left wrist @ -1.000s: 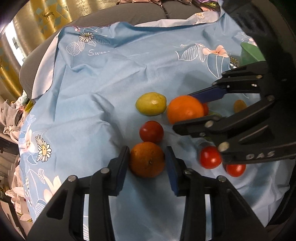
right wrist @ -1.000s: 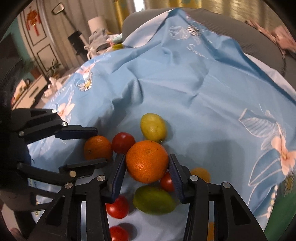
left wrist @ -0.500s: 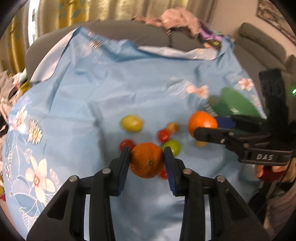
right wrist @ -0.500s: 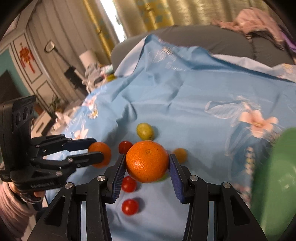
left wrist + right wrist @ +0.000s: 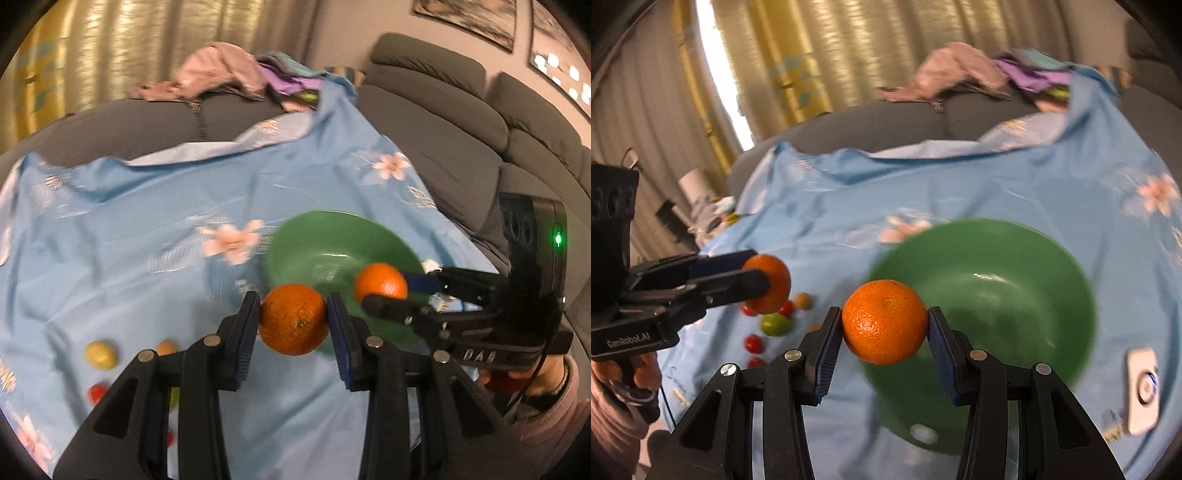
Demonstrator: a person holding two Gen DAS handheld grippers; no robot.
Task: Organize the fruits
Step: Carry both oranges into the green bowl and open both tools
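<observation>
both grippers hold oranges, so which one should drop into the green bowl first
Right. The right gripper holds its round orange at the shallow green bowl; the left gripper hangs beside the rim.

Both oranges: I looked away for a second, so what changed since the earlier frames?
Both grippers lifted their oranges off the cloth and swung right toward the green bowl: the left gripper holds the darker orange, the right gripper the brighter orange. Grips unchanged; the small fruits stayed.

Bowl (image 5: 1067, 266) sits on the cloth (image 5: 960, 192) toward its right side. Small fruits (image 5: 775, 325) lie scattered well left of it, nearer the left edge. A small device (image 5: 1143, 387), perhaps a remote, lies just right of the bowl. Clothes (image 5: 953, 74) are heaped behind, on the sofa (image 5: 443, 96).
</observation>
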